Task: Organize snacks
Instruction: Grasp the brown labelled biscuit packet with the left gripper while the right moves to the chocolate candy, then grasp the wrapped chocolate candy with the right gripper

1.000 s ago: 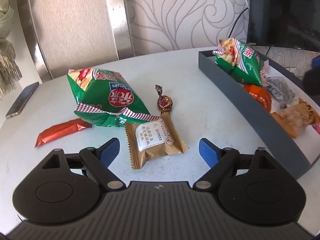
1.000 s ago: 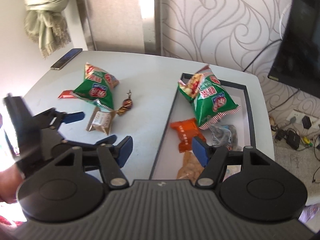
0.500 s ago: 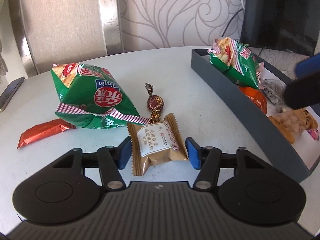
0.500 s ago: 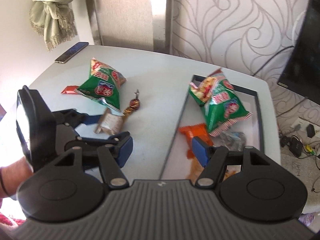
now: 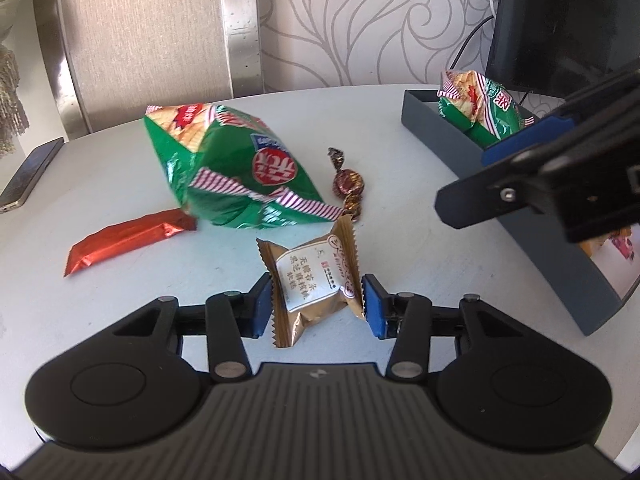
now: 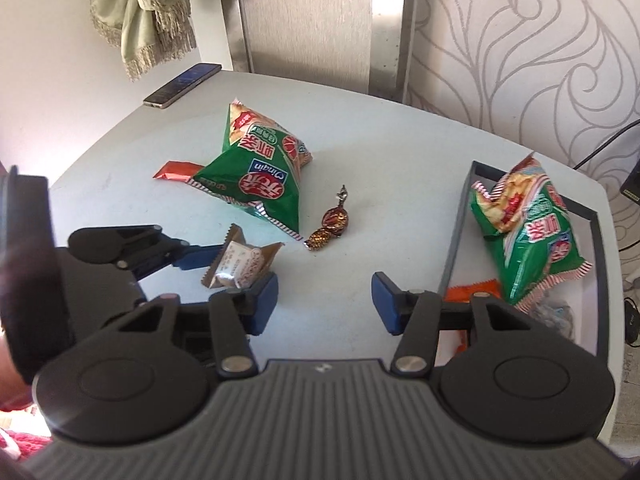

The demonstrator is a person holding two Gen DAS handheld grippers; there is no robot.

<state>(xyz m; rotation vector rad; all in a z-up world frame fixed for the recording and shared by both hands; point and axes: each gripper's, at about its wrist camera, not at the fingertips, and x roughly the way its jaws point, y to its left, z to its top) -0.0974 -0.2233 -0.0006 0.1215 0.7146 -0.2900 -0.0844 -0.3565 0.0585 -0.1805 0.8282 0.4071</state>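
Gold-brown pastry packet [image 5: 316,285], light and crinkly, sits pinched at its side seams in your left claw [image 5: 316,306]; right claw [image 6: 325,304] hangs spread, holding nothing.

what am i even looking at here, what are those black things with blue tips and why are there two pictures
Those black things are hand-held grippers, one in each of a person's hands. Each has two fingers with blue pads and a camera looking forward along them, which gives one picture per gripper.

In the left camera's picture, the left gripper is shut on a brown snack packet, which looks lifted and tilted. The dark shape at the right edge is the other gripper.

In the right camera's picture, the right gripper is open and holds nothing.

Loose on the white table lie a green chip bag, a red wrapper partly under the bag, and a brown twisted candy. A phone sits near the far edge. The dark tray on the right already holds another green bag and a few smaller snacks.
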